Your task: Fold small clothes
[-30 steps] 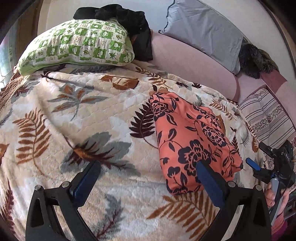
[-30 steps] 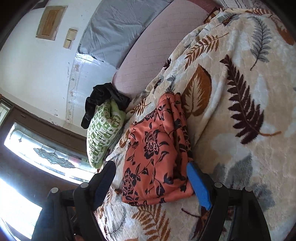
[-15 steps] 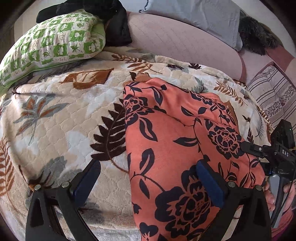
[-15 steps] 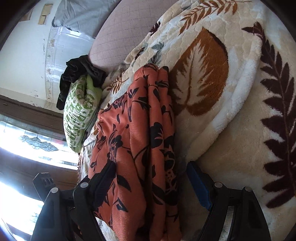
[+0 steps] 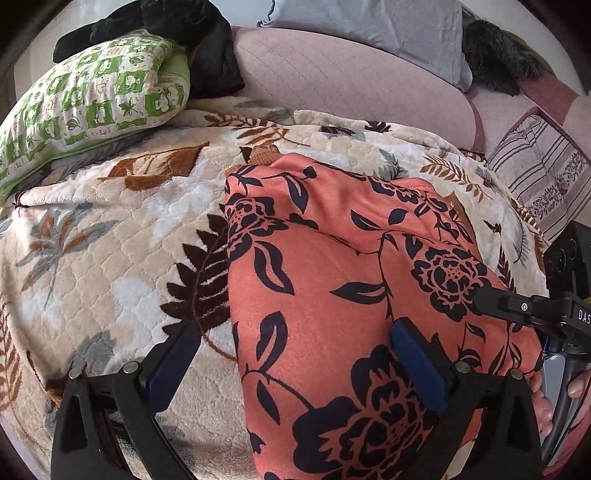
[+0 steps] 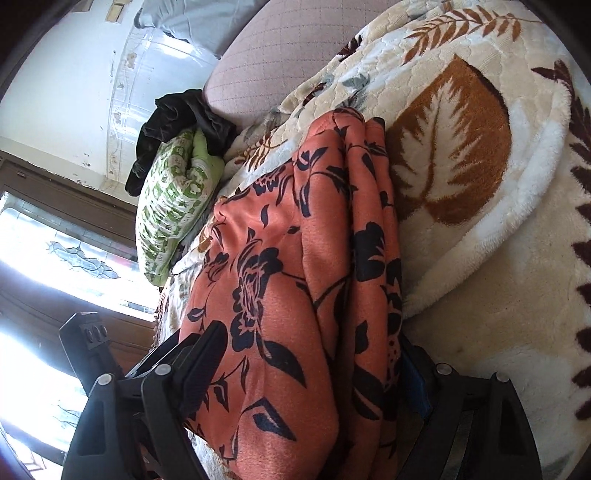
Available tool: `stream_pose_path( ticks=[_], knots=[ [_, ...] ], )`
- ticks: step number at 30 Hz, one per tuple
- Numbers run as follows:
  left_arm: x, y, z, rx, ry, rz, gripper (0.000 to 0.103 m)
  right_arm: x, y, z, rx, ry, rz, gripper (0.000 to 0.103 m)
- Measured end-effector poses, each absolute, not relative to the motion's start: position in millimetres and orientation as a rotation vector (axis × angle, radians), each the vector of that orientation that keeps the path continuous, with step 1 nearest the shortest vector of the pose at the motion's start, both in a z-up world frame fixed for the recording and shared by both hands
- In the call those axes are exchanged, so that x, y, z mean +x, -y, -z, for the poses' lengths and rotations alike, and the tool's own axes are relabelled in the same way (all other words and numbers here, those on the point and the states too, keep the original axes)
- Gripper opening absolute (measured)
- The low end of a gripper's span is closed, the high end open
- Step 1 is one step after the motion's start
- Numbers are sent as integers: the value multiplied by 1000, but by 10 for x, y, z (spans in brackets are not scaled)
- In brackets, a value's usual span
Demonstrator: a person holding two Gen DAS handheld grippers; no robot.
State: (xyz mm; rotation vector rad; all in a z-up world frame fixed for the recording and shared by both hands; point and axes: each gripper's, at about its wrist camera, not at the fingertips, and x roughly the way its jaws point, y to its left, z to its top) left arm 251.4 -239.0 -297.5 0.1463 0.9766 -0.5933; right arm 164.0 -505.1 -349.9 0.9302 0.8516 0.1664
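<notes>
Left wrist view: left gripper [image 5: 295, 354] jaws spread over the orange floral garment [image 5: 332, 277] on the leaf-print blanket [image 5: 110, 221], right gripper [image 6: 314, 369] jaws opening astride it at 3 o'clock.

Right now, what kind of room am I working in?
Most likely a bedroom, or a living room with a bed-like couch. A plush leaf-print blanket covers the surface, a green-patterned pillow and a grey pillow lie along the back, and an orange floral garment awaits folding.

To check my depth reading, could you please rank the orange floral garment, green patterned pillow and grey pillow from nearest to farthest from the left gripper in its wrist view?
1. Orange floral garment, between the left gripper's fingers.
2. Green patterned pillow, upper left.
3. Grey pillow, top, beyond the pink cushion.
</notes>
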Motion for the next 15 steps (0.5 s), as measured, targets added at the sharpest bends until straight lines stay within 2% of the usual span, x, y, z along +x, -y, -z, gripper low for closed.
stream_pose_path(
  ticks=[8,15],
  knots=[
    [2507,2399,3000,147,-975,600,102,1598,4918,3421,809,-856,-134,78],
    [2506,2415,3038,152,-971,607,102,1588,4914,3513,795,-855,-143,77]
  ],
)
